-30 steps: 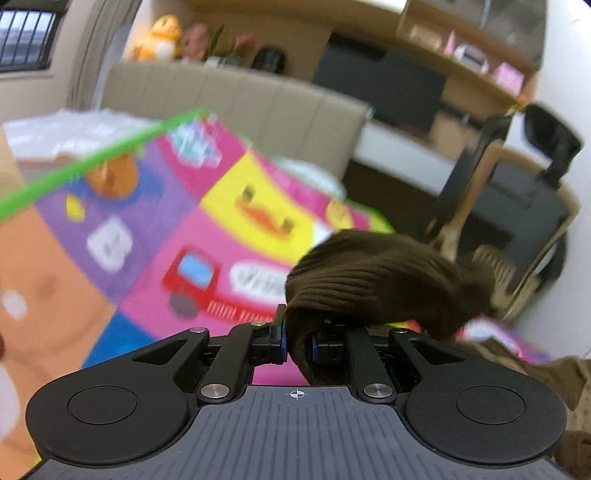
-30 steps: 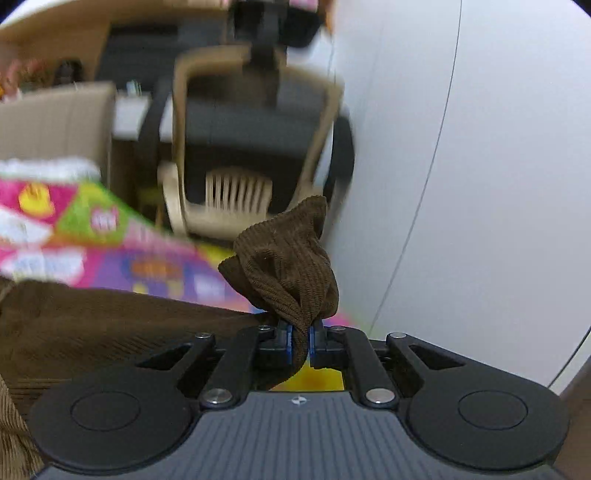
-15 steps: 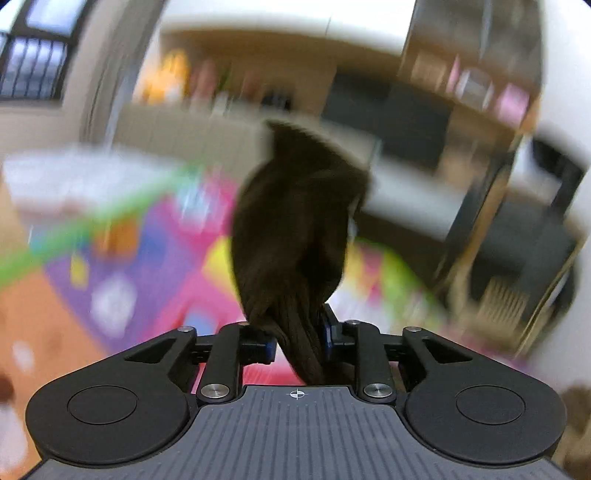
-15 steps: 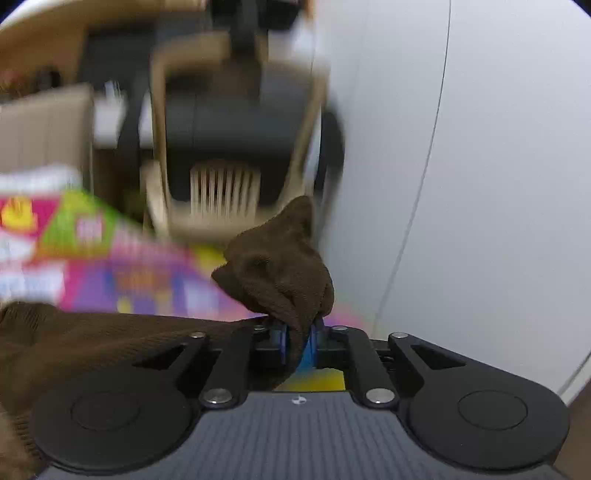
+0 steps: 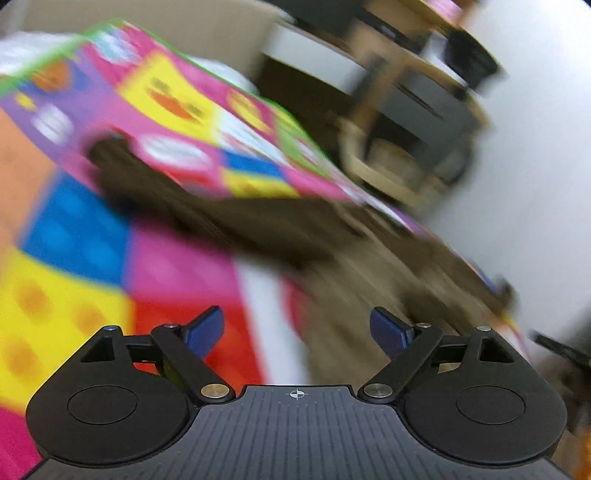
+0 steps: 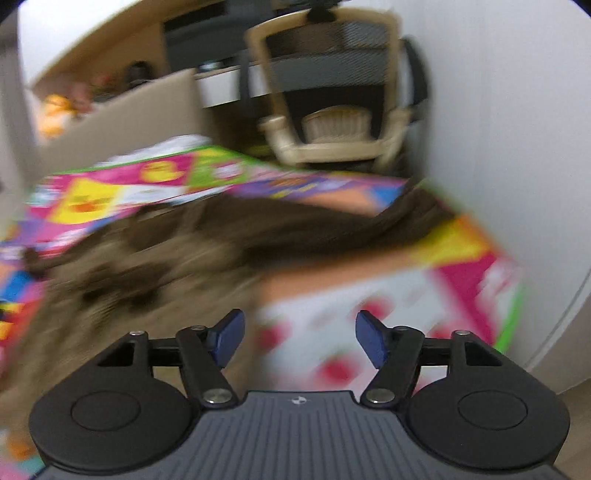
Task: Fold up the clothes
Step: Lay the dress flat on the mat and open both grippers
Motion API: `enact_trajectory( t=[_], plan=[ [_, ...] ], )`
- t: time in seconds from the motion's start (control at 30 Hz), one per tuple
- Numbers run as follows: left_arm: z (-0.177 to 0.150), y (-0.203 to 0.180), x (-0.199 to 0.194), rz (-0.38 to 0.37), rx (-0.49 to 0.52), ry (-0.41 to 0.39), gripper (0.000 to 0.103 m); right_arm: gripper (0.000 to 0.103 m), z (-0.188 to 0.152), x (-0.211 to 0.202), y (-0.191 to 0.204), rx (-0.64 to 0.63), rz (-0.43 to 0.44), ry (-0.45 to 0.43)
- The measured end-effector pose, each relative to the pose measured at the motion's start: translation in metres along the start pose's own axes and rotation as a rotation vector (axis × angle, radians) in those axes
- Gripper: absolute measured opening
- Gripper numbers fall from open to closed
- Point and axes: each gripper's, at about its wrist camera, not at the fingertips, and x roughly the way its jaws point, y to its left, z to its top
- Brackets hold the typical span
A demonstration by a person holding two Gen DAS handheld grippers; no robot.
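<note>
**Both grippers spread wide, brown garment lying on the play mat**

In the left wrist view, starting at the left edge: bright play mat with orange, blue, yellow and pink squares, green-trimmed along its far edge. Stretched across it from upper left toward lower right, blurred, the brown garment, dark at the far end and lighter tan nearer the camera. Resting on the mat, reaching the mat's right edge. Left gripper with jaws held far apart, blue pads bare, nothing between them; cloth just beyond the right-hand finger, contact not clear through the blur. Past the mat's far edge, a beige padded panel. To the right, a cream chair with dark backrest, then a plain white wall.

In the right wrist view, from the left: a yellow soft toy on a shelf, blurred; a beige panel behind the mat's far edge. Lower down, the garment sprawling over the left and middle of the mat, one dark end running toward the mat's far right corner. Right gripper likewise splayed, blue pads bare and apart, gripping nothing; cloth under and left of the left-hand finger, white-and-pink mat square beneath the gap. Beyond the far edge, the same cream chair at a desk. Along the right side, white wall close beside the mat's green edge.
</note>
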Motion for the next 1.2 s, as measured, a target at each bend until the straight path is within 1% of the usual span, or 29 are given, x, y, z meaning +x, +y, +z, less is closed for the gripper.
enact_trajectory(
  t=[0.03, 0.07, 0.1, 0.17, 0.23, 0.27, 0.3, 0.37, 0.4, 0.47, 0.57, 0.63, 0.7, 0.73, 0.8, 0.87, 0.9, 0.97, 1.0, 1.03, 1.07, 1.1, 1.17, 1.2],
  plan=[
    [-0.01, -0.009, 0.0, -0.023, 0.021, 0.028, 0.09, 0.07, -0.01, -0.008, 0.005, 0.018, 0.054, 0.018],
    [-0.02, -0.017, 0.0, -0.041, 0.04, 0.053, 0.09, 0.07, -0.018, -0.009, 0.01, 0.02, 0.077, 0.031],
    [-0.029, -0.021, 0.001, -0.041, 0.048, 0.067, 0.09, 0.07, -0.026, -0.008, 0.014, 0.019, 0.091, 0.044],
    [-0.046, -0.03, 0.002, -0.041, 0.065, 0.096, 0.09, 0.07, -0.04, -0.016, 0.023, -0.025, 0.11, 0.051],
    [-0.061, -0.037, 0.0, -0.041, 0.075, 0.11, 0.09, 0.07, -0.047, -0.028, 0.031, -0.093, 0.116, 0.025],
    [-0.067, -0.041, -0.004, -0.041, 0.087, 0.105, 0.09, 0.073, -0.048, -0.032, 0.036, -0.149, 0.101, 0.0],
    [-0.07, -0.043, -0.007, -0.04, 0.107, 0.096, 0.09, 0.078, -0.052, -0.041, 0.042, -0.205, 0.078, -0.022],
    [-0.084, -0.057, -0.021, -0.012, 0.193, 0.064, 0.094, 0.083, -0.062, -0.054, 0.051, -0.319, 0.014, -0.037],
    [-0.092, -0.065, -0.028, 0.007, 0.244, 0.049, 0.094, 0.083, -0.067, -0.061, 0.055, -0.376, -0.019, -0.043],
    [-0.104, -0.079, -0.043, 0.031, 0.342, 0.038, 0.094, 0.083, -0.08, -0.064, 0.062, -0.478, -0.045, -0.02],
    [-0.12, -0.097, -0.051, 0.032, 0.467, 0.068, 0.096, 0.084, -0.096, -0.062, 0.078, -0.592, -0.054, 0.013],
    [-0.129, -0.108, -0.048, 0.056, 0.557, 0.095, 0.096, 0.086, -0.104, -0.056, 0.089, -0.66, -0.082, 0.006],
    [-0.139, -0.117, -0.041, 0.126, 0.654, 0.099, 0.096, 0.093, -0.107, -0.053, 0.097, -0.716, -0.135, -0.032],
    [-0.143, -0.12, -0.036, 0.168, 0.715, 0.087, 0.096, 0.093, -0.108, -0.052, 0.101, -0.745, -0.167, -0.052],
    [-0.15, -0.124, -0.029, 0.243, 0.835, 0.053, 0.098, 0.093, -0.106, -0.049, 0.104, -0.796, -0.272, -0.118],
    [-0.145, -0.123, -0.026, 0.317, 0.906, 0.004, 0.099, 0.093, -0.092, -0.057, 0.1, -0.771, -0.357, -0.213],
    [-0.137, -0.122, -0.027, 0.367, 0.916, -0.03, 0.099, 0.093, -0.084, -0.064, 0.096, -0.731, -0.377, -0.262],
    [-0.116, -0.12, -0.038, 0.427, 0.892, -0.122, 0.099, 0.095, -0.067, -0.084, 0.086, -0.631, -0.382, -0.35],
    [-0.104, -0.119, -0.047, 0.451, 0.858, -0.175, 0.099, 0.098, -0.062, -0.089, 0.083, -0.61, -0.382, -0.367],
    [-0.093, -0.118, -0.056, 0.471, 0.819, -0.229, 0.098, 0.098, -0.059, -0.094, 0.08, -0.594, -0.383, -0.38],
    [-0.082, -0.116, -0.065, 0.489, 0.782, -0.279, 0.098, 0.098, -0.06, -0.095, 0.079, -0.597, -0.38, -0.375],
    [-0.075, -0.115, -0.071, 0.498, 0.749, -0.31, 0.098, 0.098, -0.061, -0.096, 0.078, -0.603, -0.376, -0.366],
    [-0.069, -0.112, -0.078, 0.487, 0.698, -0.324, 0.098, 0.098, -0.073, -0.097, 0.081, -0.619, -0.268, -0.3],
    [-0.068, -0.11, -0.081, 0.473, 0.676, -0.323, 0.098, 0.099, -0.079, -0.096, 0.084, -0.638, -0.197, -0.255]
  ],
)
